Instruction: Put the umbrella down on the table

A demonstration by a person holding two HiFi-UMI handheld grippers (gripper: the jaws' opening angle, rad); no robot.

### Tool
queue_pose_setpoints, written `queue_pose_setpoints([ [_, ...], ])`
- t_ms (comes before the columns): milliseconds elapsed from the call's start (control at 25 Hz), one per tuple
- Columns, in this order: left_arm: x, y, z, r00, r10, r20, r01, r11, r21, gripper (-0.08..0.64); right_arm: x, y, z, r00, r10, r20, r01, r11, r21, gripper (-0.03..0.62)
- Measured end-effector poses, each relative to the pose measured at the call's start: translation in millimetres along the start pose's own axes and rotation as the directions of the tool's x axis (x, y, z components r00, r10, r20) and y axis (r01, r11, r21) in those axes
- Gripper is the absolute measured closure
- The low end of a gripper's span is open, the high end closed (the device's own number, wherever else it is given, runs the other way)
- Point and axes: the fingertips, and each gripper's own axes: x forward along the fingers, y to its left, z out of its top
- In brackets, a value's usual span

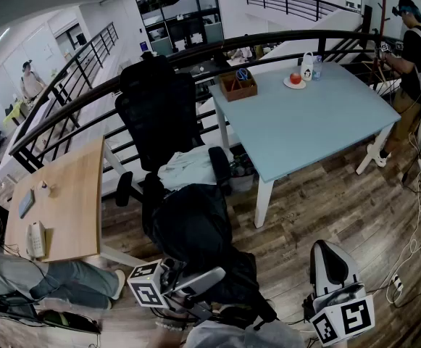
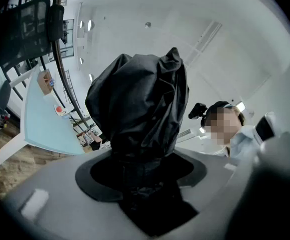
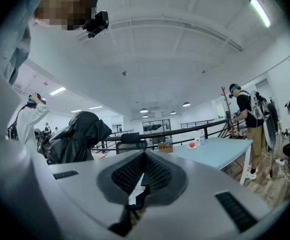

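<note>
The umbrella (image 1: 196, 230) is a folded black bundle of fabric, held low in front of me over the wood floor. My left gripper (image 1: 206, 285) is shut on its lower part. In the left gripper view the umbrella (image 2: 140, 99) fills the wide gap of that gripper (image 2: 140, 161) and sticks up and away from it. My right gripper (image 1: 327, 256) hangs to the right of the umbrella, apart from it. Its jaws meet with nothing between them (image 3: 144, 169). The light blue table (image 1: 319, 122) stands ahead and to the right, beyond both grippers.
On the table's far end are a wooden box (image 1: 238, 85), a plate with a red fruit (image 1: 295, 79) and a white bottle (image 1: 307, 66). A black office chair (image 1: 159, 111) with a white cloth (image 1: 192, 167) stands just ahead. A wooden desk (image 1: 65, 201) is left, a person (image 1: 413, 49) far right.
</note>
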Motion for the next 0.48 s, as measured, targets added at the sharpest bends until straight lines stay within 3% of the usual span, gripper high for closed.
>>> queue_pose_setpoints([
  [480, 21.3, 33.1, -15.0, 0.987, 0.161, -0.016, -0.161, 0.987, 0.024, 0.288, 2.7, -13.7, -1.7, 1.000, 0.018, -0.005, -0.018, 1.000, 0.009, 0.592],
])
